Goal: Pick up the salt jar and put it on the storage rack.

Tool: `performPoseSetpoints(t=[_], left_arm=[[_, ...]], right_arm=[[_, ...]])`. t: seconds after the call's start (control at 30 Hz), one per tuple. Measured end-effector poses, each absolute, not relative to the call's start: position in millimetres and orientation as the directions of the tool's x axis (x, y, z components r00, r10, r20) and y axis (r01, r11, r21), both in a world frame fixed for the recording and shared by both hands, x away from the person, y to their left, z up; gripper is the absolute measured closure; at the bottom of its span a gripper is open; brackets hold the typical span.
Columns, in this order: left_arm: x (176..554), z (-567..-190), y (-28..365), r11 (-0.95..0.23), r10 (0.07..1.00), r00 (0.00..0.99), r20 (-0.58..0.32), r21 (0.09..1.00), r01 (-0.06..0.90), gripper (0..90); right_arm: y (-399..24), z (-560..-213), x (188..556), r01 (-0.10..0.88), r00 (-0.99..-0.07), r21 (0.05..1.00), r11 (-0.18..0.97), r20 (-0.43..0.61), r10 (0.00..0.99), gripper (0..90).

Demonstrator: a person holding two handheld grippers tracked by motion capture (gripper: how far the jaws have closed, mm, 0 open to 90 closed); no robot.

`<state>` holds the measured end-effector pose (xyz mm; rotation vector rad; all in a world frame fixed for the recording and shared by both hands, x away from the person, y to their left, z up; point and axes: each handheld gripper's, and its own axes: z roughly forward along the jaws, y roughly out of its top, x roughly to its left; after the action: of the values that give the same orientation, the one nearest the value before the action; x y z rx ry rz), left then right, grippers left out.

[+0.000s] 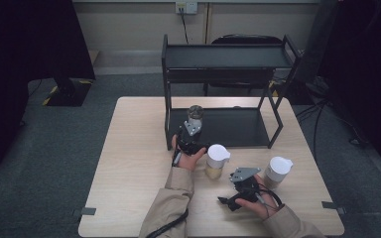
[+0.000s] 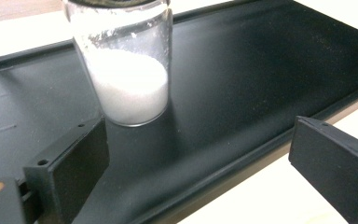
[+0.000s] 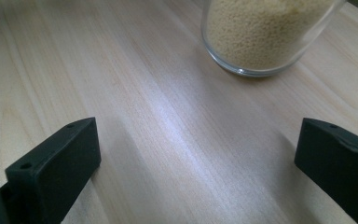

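Currently: left claw [image 1: 192, 130] released, jaws spread wide, nothing between the pads. Positioned at near-left edge of black rack's lower shelf [image 1: 243, 130], pointing far. Glass jar w/ white powder [image 2: 128, 70] upright on that shelf, near its left end, just beyond left claw; in left gripper view, jar stands close beside the left-hand jaw, contact w/ it not determinable. Powder fills approx. lower half of jar; residue on glass above fill line. In high view same jar seen just far of the claw, dark lid on top.

Right claw [image 1: 238, 179] released, jaws wide apart, bare wood surface [image 3: 168, 140] between them. Held low over surface, near-right area, by right hand [image 1: 258, 201]. Jar w/ yellow grains [image 3: 265, 35] ahead of right claw in right gripper view, upright on surface, apart from both jaws. High view: this jar, white lid, at centre of surface, just near of rack, beside left hand [image 1: 186, 151]. Second white-lidded jar [image 1: 278, 171] upright on surface, right of right claw, close by; contents not determinable.

Rack upper shelf [image 1: 225, 55] unloaded. Cable from left claw trails along sleeve toward near edge.
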<state>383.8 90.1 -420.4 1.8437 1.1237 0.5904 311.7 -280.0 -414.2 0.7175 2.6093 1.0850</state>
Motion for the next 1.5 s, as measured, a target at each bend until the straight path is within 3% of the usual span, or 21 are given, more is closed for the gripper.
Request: performPoseSetpoints(t=[1.5], left_arm=[[358, -430, 121, -0.228, 0.857, 0.511, -0.065, 0.841, 0.491, 4.9]], right_arm=[[-280, -414, 312, 0.353, -0.855, 0.712, 0.607, -0.019, 0.519, 0.0]])
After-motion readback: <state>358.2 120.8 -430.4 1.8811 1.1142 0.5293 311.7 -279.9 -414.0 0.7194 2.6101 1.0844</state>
